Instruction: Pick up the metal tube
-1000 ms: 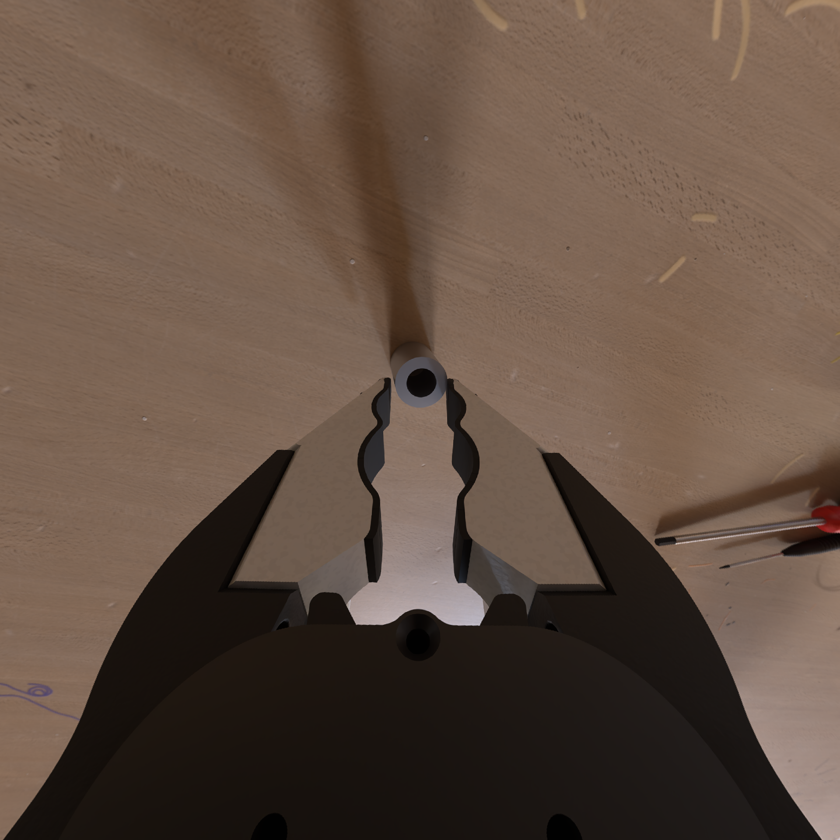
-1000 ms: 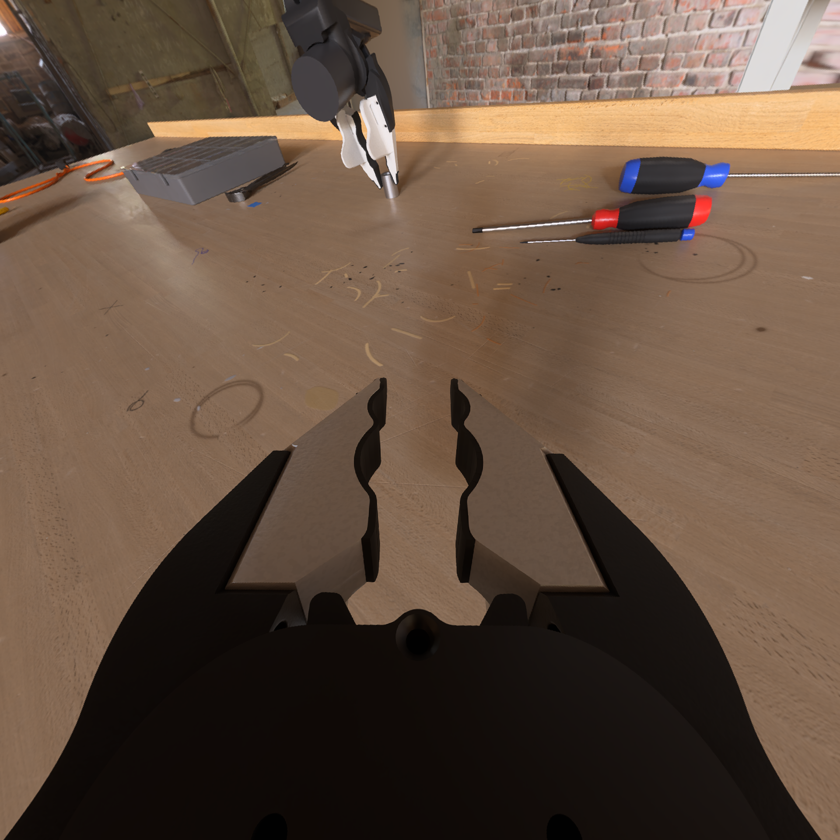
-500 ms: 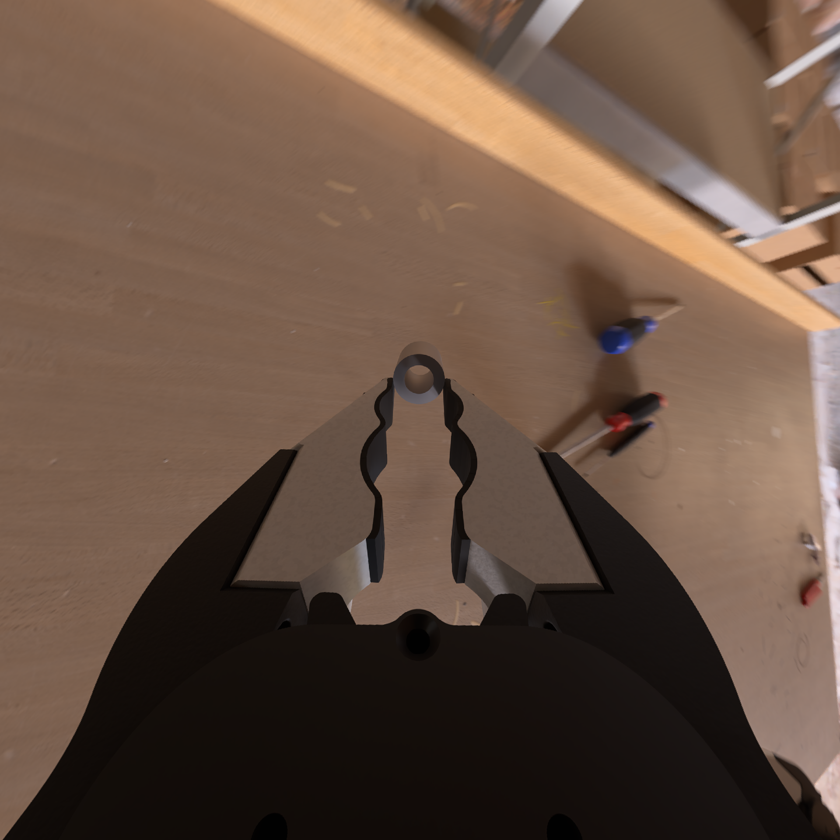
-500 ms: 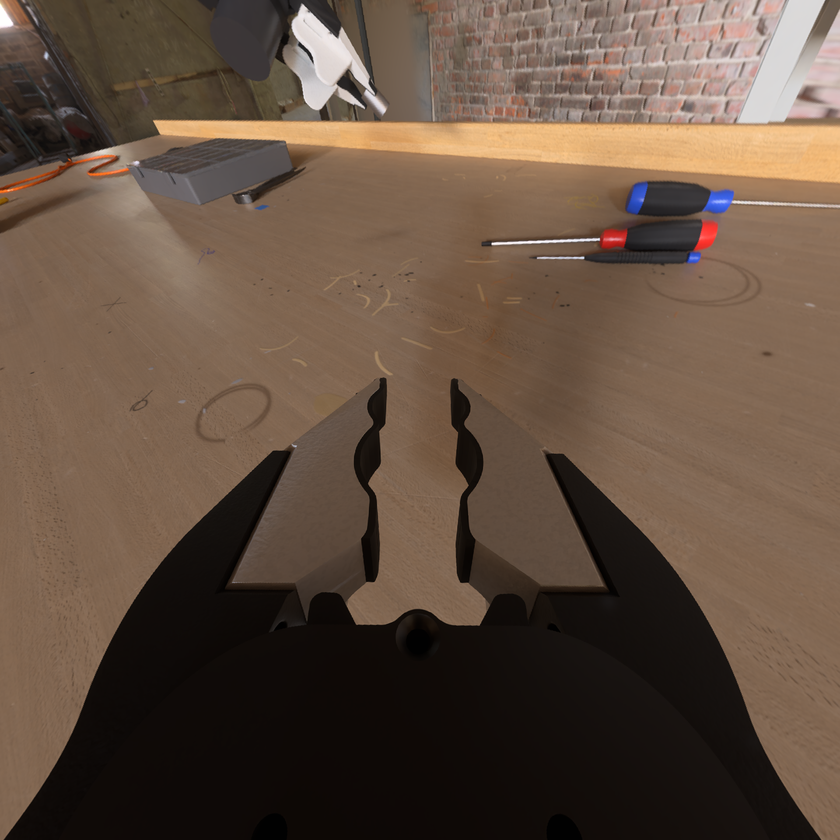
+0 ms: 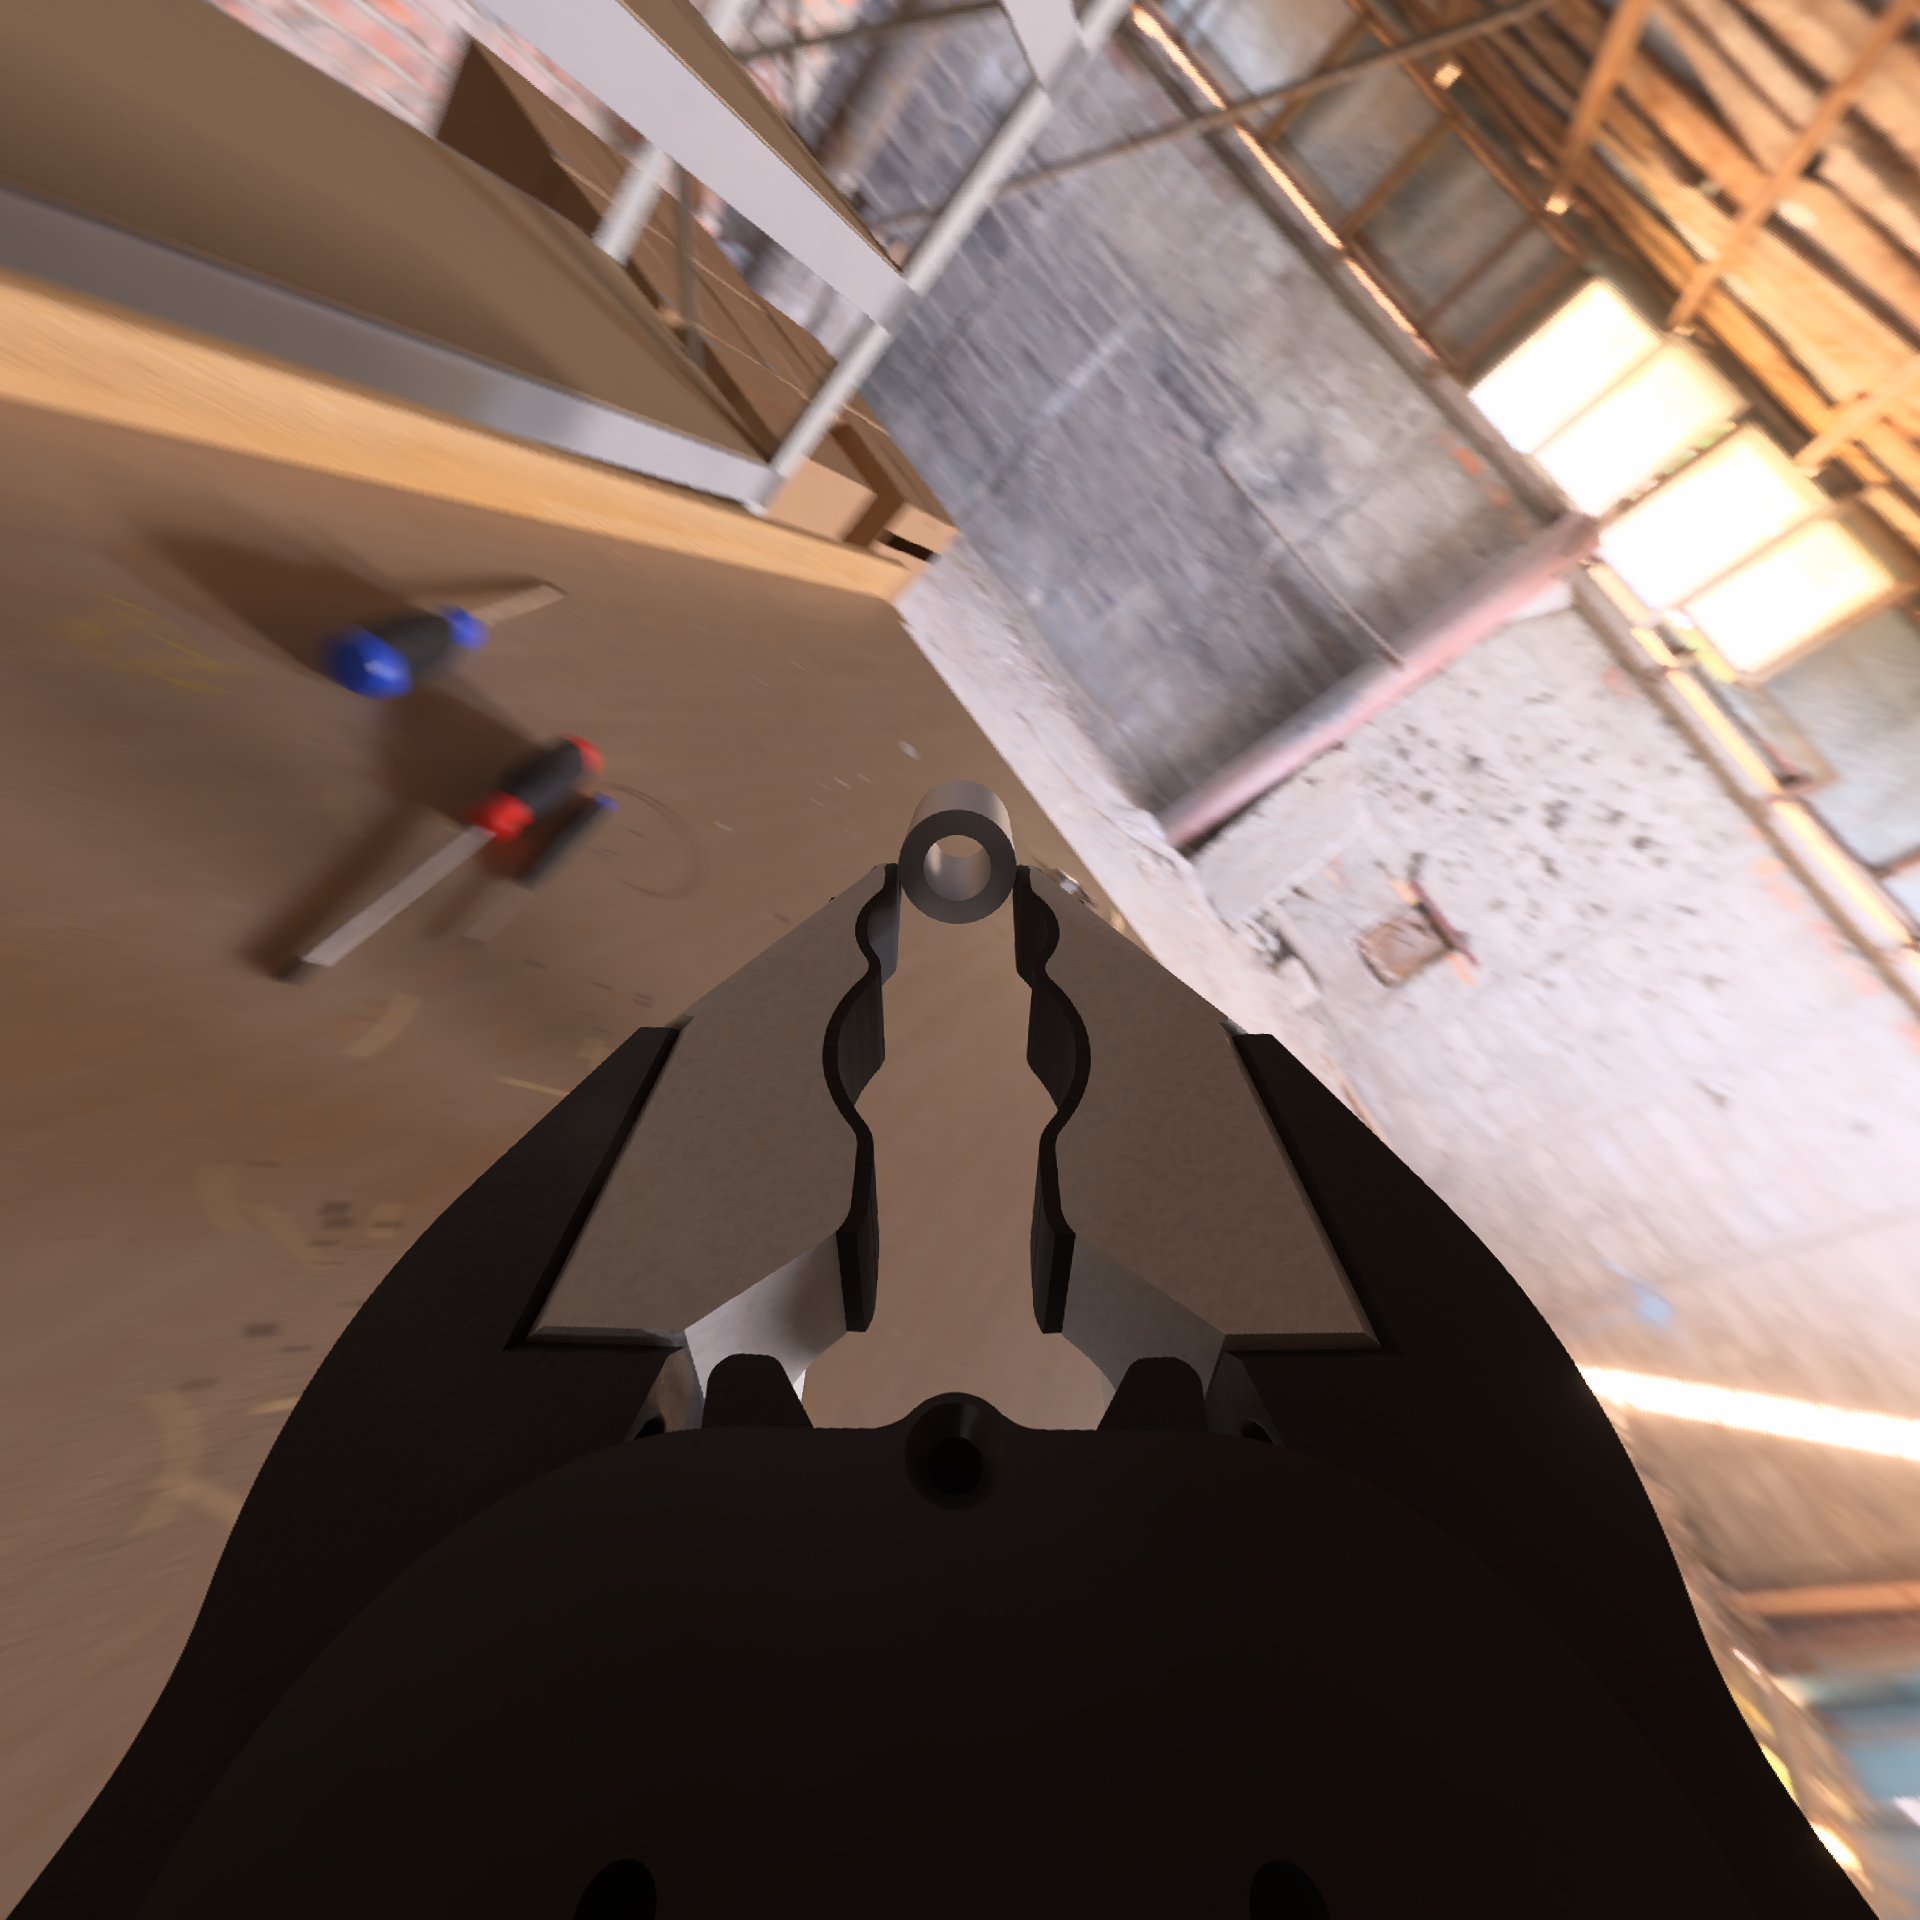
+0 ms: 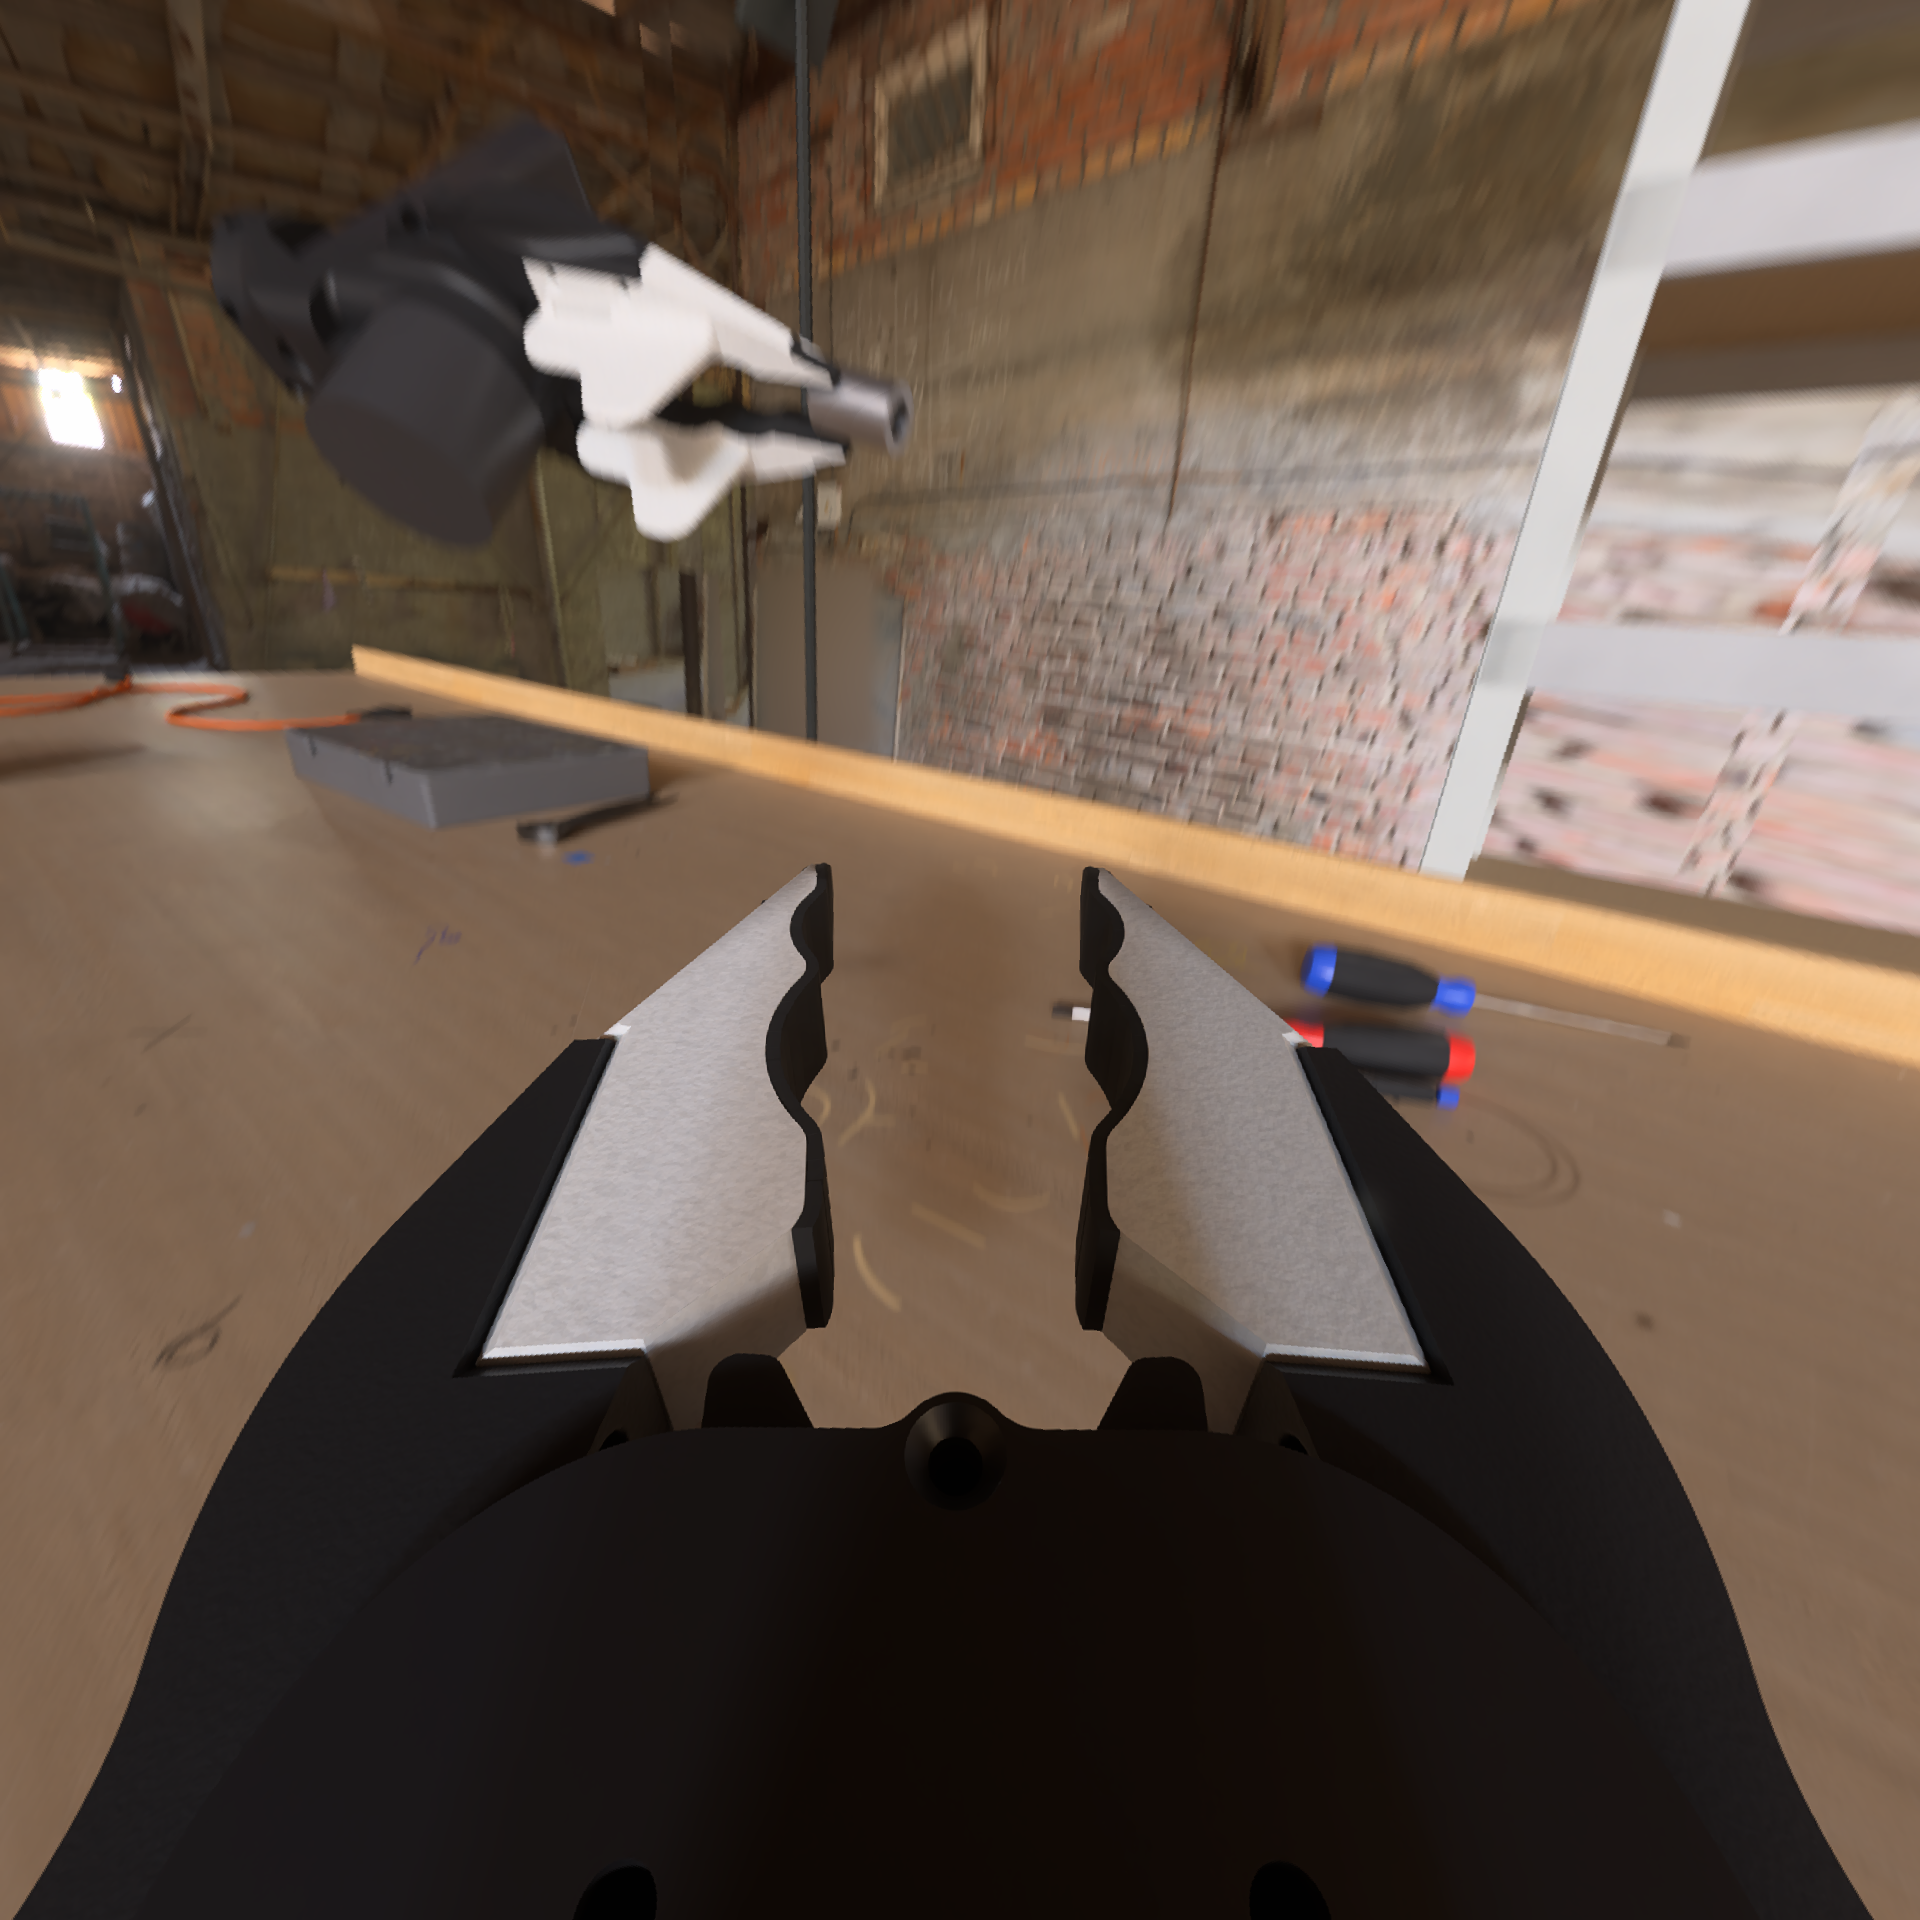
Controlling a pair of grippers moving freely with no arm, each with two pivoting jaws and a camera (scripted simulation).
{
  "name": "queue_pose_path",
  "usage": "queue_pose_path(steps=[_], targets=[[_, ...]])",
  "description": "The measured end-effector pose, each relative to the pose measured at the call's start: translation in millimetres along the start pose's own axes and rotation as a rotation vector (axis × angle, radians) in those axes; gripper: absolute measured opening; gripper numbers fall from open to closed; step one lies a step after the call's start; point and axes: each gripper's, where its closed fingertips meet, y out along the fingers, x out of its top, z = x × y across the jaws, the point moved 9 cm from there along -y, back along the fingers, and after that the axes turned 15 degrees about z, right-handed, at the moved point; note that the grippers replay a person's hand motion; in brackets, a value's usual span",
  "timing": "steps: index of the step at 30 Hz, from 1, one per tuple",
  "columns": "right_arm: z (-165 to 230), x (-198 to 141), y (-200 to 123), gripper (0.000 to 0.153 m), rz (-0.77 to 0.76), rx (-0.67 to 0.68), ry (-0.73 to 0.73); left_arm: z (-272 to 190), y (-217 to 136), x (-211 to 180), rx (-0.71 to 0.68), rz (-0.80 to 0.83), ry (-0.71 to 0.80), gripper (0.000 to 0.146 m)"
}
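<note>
My left gripper [image 5: 956,883] is shut on the metal tube [image 5: 956,864], a short grey hollow cylinder held at the fingertips, seen end-on. It is lifted well above the wooden workbench [image 5: 208,1039] and tilted. In the right wrist view the left gripper [image 6: 831,416] shows high in the air at upper left with the tube [image 6: 862,410] sticking out of its white fingers. My right gripper [image 6: 956,883] is open and empty, low over the bench [image 6: 260,1039].
Three screwdrivers with blue [image 6: 1387,979], red [image 6: 1387,1049] and black handles lie at the bench's right; they also show in the left wrist view [image 5: 400,649]. A grey box [image 6: 468,767], a wrench [image 6: 582,821] and an orange cable [image 6: 208,712] lie at the back left. A raised wooden edge [image 6: 1143,831] bounds the bench.
My left gripper has risen higher and tilted with the tube in it, now pointing partly past the bench edge. My right gripper has opened wider and tipped up.
</note>
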Motion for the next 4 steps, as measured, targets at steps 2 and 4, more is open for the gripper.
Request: queue_pose_path(steps=[2, 4], targets=[[6, 9, 6, 0.048, -0.075, -0.031, -0.026, -15, 26, -23, -0.084, 0.039, -0.011, 0.021], [9, 14, 10, 0.048, -0.108, -0.059, -0.047, -23, 48, -44, -0.157, 0.057, -0.028, 0.021]])
